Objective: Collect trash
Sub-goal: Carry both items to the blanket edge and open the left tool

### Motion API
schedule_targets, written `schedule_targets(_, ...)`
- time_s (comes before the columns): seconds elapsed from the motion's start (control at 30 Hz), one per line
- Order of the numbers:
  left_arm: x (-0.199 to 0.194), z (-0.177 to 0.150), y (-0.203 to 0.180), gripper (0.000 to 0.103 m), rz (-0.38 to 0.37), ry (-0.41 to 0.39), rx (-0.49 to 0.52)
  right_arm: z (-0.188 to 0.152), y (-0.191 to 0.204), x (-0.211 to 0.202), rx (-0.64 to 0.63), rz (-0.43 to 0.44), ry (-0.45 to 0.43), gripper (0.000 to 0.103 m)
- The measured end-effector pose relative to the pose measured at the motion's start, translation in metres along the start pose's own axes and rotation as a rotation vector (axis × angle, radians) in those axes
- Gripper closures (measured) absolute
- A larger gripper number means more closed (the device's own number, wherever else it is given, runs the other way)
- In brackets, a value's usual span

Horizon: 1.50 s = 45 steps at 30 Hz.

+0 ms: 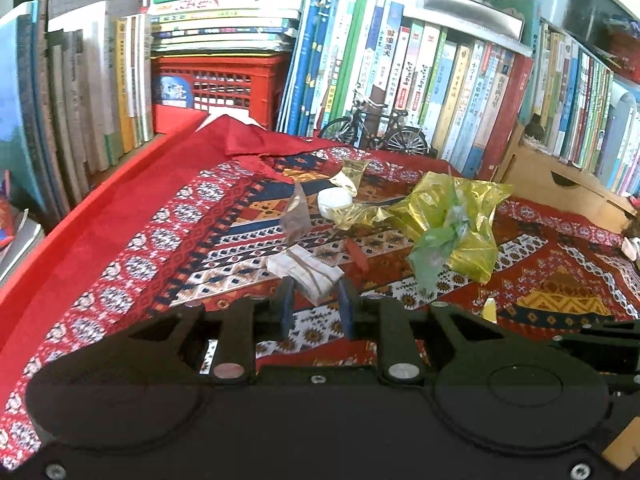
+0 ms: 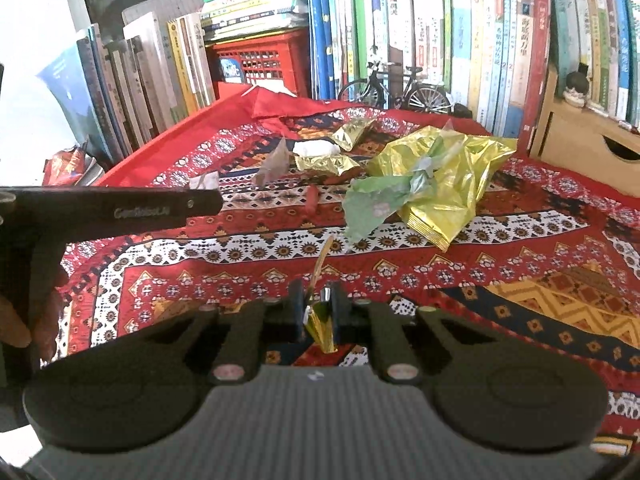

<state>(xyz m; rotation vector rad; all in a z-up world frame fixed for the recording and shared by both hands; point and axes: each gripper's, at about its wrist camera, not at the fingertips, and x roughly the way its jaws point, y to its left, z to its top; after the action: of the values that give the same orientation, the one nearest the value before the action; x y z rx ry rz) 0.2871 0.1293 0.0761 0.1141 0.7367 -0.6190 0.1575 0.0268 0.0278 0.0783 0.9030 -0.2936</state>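
Gold foil scrap (image 2: 320, 322) is pinched tight in my right gripper (image 2: 318, 312), above the cloth (image 2: 520, 264). It looks light, thin and crinkly. My left gripper (image 1: 316, 300) squeezes a white folded paper (image 1: 308, 268), soft and light.

Near part of the patterned surface (image 2: 480, 280) lies bare and passable; wrappers (image 2: 440, 184) crowd its middle, a toy bicycle (image 2: 400, 88) and upright books (image 2: 480, 40) wall the far edge, a cardboard box (image 2: 580, 152) blocks the right
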Motion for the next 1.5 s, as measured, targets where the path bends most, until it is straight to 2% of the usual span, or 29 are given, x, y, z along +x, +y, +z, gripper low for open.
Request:
schedule_targets(0.33,-0.047,-0.018,0.014,0.081,-0.025,-0.030,0.019,-0.023,0.026,-0.031,0.050,0.010,-0.006,0.087)
schedule_targets(0.73,-0.102,-0.043,0.032,0.081,-0.071,-0.045,0.042,-0.046,0.071,-0.069,0.012,0.001,-0.017,0.087)
schedule_targets(1.07,-0.131,-0.066,0.048,0.081,-0.085,-0.050,0.044,-0.060,0.091,-0.090,0.034,-0.004,-0.034,0.087)
schedule_targets(1.5,-0.175,-0.099,0.056,0.081,-0.094,-0.061,0.035,-0.093,0.119,-0.113,-0.004,-0.003,-0.028,0.087)
